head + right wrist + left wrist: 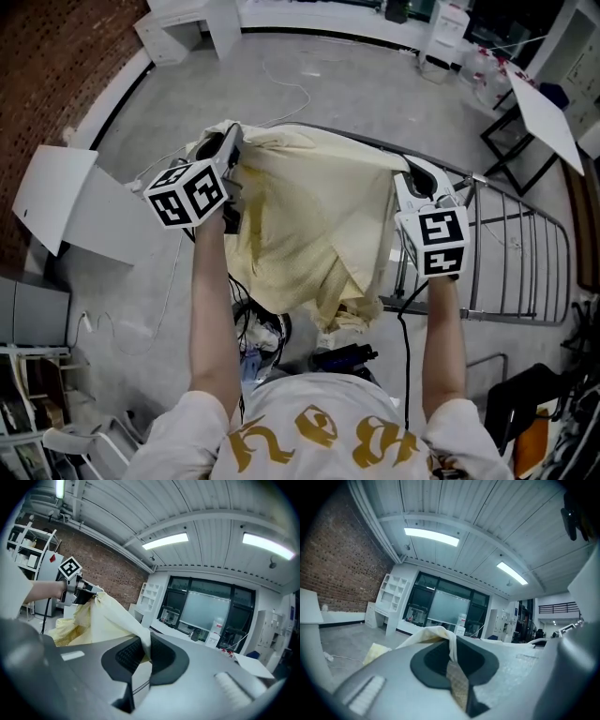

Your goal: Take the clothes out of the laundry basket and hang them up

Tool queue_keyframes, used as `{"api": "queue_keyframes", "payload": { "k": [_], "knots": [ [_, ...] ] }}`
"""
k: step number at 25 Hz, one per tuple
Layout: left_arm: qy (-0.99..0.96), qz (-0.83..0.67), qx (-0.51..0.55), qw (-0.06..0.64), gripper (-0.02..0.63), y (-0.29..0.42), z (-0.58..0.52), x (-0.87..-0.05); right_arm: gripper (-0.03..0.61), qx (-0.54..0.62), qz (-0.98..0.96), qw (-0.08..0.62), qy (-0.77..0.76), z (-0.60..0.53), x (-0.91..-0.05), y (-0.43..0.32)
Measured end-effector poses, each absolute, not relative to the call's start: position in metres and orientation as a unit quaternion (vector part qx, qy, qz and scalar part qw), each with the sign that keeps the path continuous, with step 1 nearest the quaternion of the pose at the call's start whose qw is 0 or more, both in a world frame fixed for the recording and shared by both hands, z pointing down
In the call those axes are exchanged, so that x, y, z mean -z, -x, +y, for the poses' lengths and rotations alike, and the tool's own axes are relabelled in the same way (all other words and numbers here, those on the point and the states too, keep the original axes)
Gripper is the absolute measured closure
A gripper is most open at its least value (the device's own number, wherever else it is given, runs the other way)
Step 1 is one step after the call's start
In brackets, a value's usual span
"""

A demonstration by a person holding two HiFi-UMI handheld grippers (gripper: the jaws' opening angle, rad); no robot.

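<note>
Pale-yellow fabric, a single garment, is stretched in the air between the two grippers, with its lower part hanging in loose folds in front of the person's chest. The left gripper is clenched on one upper edge of the garment; in the left gripper view a thin fold of the cloth runs down between the dark pads, which press together on it. The right gripper grasps the opposite upper edge, and the right gripper view shows its jaws closed on a ridge of the same cloth, which sweeps away toward the other gripper and its marker cube. Both forearms are raised and well apart, so the top edge sags only a little between them. Beyond and below the garment stands a grey metal drying rack, its bars bare, the right gripper just above its near rail. Underneath is a concrete floor, with a brick wall at the left.
</note>
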State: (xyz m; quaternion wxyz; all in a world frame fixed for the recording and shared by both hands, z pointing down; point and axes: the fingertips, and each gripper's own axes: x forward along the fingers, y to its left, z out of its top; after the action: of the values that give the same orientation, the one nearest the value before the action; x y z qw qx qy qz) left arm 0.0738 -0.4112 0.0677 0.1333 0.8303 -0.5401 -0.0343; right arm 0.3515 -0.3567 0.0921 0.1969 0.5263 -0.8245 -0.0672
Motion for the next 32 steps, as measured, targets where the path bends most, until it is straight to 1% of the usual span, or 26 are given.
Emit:
{"api": "queue_keyframes", "payload": {
  "k": [3, 8, 17, 24, 26, 30, 32],
  "knots": [
    [-0.832, -0.539, 0.017, 0.13, 0.592, -0.083, -0.434, -0.074, 0.535, 0.048, -0.821, 0.192, -0.535, -0.383, -0.103, -0.363],
    [-0.831, -0.538, -0.037, 0.136, 0.592, -0.109, -0.478, -0.109, 0.535, -0.008, -0.819, 0.211, -0.534, -0.427, -0.152, -0.383],
    [-0.821, -0.526, -0.146, 0.167, 0.591, -0.14, -0.528, -0.208, 0.532, -0.128, -0.808, 0.283, -0.5, -0.457, -0.276, -0.402],
    [-0.809, -0.518, -0.219, 0.171, 0.589, -0.154, -0.54, -0.257, 0.529, -0.193, -0.801, 0.321, -0.468, -0.452, -0.326, -0.405],
    [-0.807, -0.513, -0.231, 0.177, 0.587, -0.156, -0.541, -0.269, 0.525, -0.202, -0.801, 0.33, -0.458, -0.449, -0.333, -0.404],
    [-0.802, -0.514, -0.243, 0.182, 0.57, -0.153, -0.542, -0.278, 0.473, -0.21, -0.807, 0.324, -0.446, -0.448, -0.332, -0.4],
    [-0.801, -0.514, -0.246, 0.185, 0.568, -0.153, -0.542, -0.28, 0.466, -0.209, -0.807, 0.326, -0.446, -0.447, -0.332, -0.4]
  ]
}}
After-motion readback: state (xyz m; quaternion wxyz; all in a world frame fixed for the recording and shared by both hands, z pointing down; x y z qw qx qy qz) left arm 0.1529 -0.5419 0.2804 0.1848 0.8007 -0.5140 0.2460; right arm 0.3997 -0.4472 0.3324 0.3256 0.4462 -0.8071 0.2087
